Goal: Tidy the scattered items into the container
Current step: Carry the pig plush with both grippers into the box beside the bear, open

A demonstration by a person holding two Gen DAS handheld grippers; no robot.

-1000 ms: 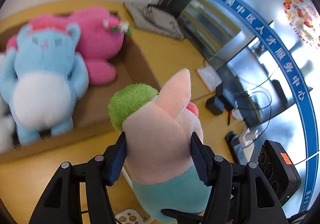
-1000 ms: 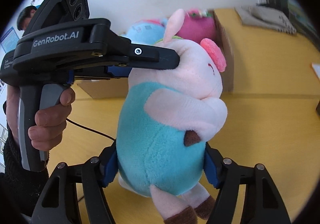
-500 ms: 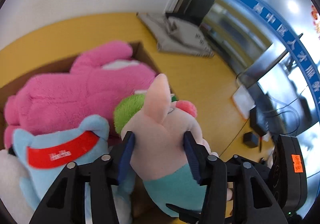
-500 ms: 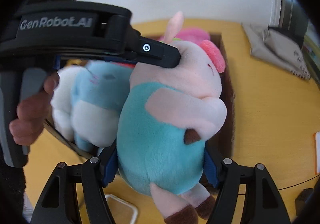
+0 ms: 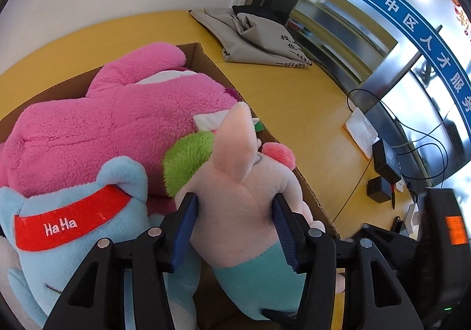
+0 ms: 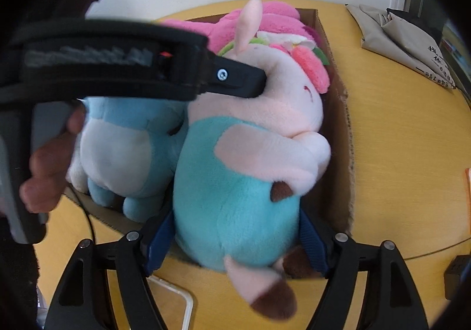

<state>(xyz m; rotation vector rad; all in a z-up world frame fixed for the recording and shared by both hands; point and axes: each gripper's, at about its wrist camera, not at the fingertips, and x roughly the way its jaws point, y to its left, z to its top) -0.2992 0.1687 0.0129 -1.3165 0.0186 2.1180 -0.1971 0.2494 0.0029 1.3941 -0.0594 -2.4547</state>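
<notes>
Both grippers hold one thing, the pig plush toy (image 6: 250, 147). The left gripper (image 5: 235, 212) has its fingers (image 5: 184, 229) pressed into the toy's head, one on each side, just behind the ear. The right gripper (image 6: 235, 238) has its fingers (image 6: 159, 241) clamped on the teal belly, one on each flank. Neither pair is open.

**Position of the toy.** The toy's long axis runs from the feet, nearest the right gripper, to the head, which points toward the far wall. In the right wrist view the head and upper body lie over the opening of the cardboard box (image 6: 341, 135). The feet and the lowest part of the belly project past the near edge of the box, above the yellow surface (image 6: 397, 138).

**Neighbouring items.** The box already holds a blue plush toy (image 5: 73, 229) and a large pink plush toy (image 5: 117, 118). The blue toy lies to the left of the pig; the pink one lies beyond its head. The free gap is on the right, along the box wall.

**Controlling relation.** The box lies ahead of and below both pairs of fingers. Judged from this, the feet end must travel further along the long axis to pass the near edge. The right gripper is nearer that end. Whether the head already rests on the pink toy cannot be determined.
</notes>
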